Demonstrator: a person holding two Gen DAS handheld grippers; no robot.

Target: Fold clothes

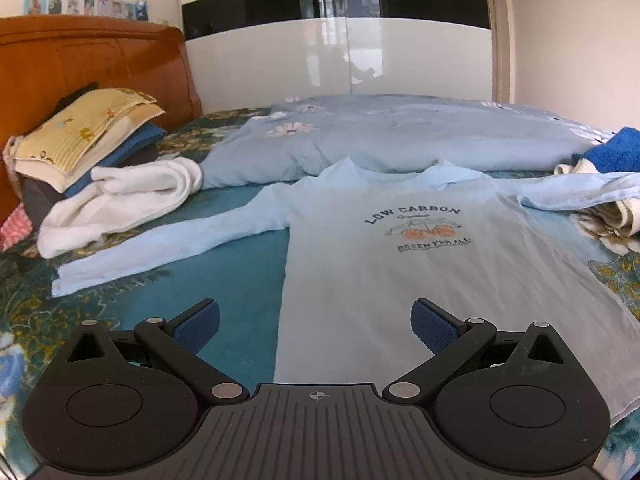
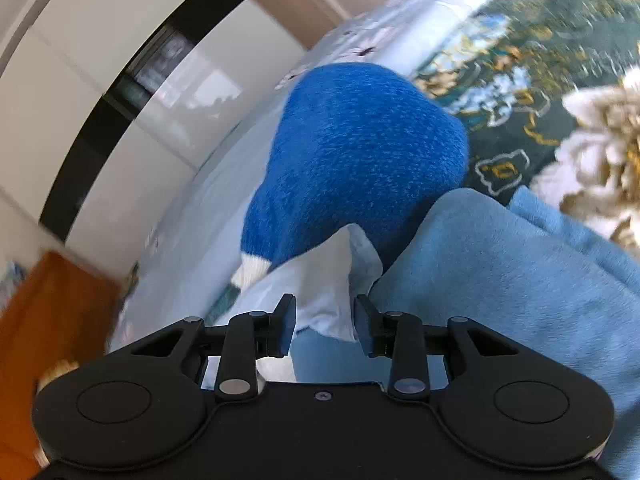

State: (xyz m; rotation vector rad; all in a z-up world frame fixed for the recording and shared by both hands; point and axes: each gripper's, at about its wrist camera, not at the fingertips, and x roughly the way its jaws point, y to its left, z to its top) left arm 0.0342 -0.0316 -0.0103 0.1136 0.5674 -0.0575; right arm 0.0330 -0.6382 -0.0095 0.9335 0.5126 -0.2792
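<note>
A light blue long-sleeve shirt [image 1: 400,264] with the print "LOW CARBON" lies flat, front up, on the bed cover [image 1: 248,280], which is teal with flowers. Its one sleeve reaches out to the left; the other goes right toward a bright blue fleece garment [image 1: 616,152]. The left gripper [image 1: 315,322] hovers above the near hem of the shirt, its fingers wide apart and holding nothing.

In the right wrist view the right gripper [image 2: 325,326] has its fingers partly apart, with a fold of pale blue fabric [image 2: 320,280] between them — whether the pads press it I cannot tell. Just beyond it lies the blue fleece.

Far left, a stack of folded clothes [image 1: 80,148] rests near the wooden headboard [image 1: 100,64], with a white garment [image 1: 120,200] beside it. A pale blue floral quilt [image 1: 400,136] lies behind the shirt.
</note>
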